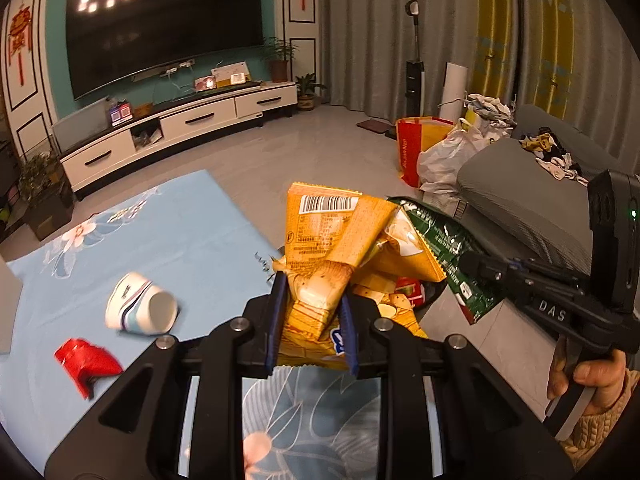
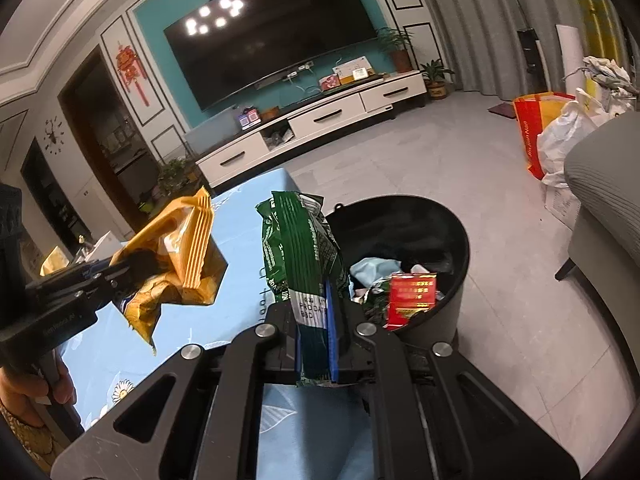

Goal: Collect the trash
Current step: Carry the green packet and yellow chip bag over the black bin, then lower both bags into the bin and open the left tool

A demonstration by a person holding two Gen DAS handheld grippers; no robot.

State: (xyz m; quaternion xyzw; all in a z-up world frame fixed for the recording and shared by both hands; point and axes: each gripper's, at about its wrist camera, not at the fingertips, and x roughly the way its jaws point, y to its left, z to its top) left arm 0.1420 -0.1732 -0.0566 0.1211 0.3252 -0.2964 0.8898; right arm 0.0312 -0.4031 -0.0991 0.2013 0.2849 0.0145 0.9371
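We hold one wrapper in each claw, lifted off the desk (image 1: 192, 232) so both can drop together. Our left claw (image 1: 312, 320) is clamped on the yellow snack bag (image 1: 332, 240); our right claw (image 2: 318, 340) pinches the green wrapper (image 2: 300, 240) beside the black bin (image 2: 456, 224), right of centre. On the desk, lower left: one paper cup (image 1: 140, 310), one red scrap (image 1: 86, 360).
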